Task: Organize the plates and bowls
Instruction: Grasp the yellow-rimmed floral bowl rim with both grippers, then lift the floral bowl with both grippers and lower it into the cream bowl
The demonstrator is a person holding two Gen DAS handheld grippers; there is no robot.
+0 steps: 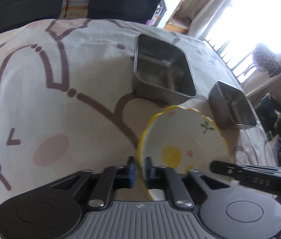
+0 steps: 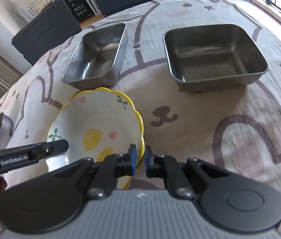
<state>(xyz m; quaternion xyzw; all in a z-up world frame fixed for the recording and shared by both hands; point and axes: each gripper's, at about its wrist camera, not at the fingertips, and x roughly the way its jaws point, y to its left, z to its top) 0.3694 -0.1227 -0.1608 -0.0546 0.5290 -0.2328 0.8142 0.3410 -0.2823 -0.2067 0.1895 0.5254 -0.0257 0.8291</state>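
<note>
A white bowl (image 1: 180,139) with a wavy yellow rim and lemon prints sits on the cartoon tablecloth. My left gripper (image 1: 140,165) is shut on its near-left rim, one blue pad inside and one outside. In the right wrist view the same bowl (image 2: 96,123) shows a second yellow rim just under it, as if stacked. My right gripper (image 2: 140,155) is shut on that right-hand rim. Each gripper's black finger shows in the other view: the right one's (image 1: 224,168) and the left one's (image 2: 56,146), across the bowl from one another.
Two steel trays stand beyond the bowl: a square one (image 2: 214,55) and a narrow, deep one (image 2: 96,55); the left wrist view shows them as the big tray (image 1: 164,73) and the small tray (image 1: 234,103). A round metal dish (image 2: 1,131) lies at the table's left edge. Dark chairs stand behind.
</note>
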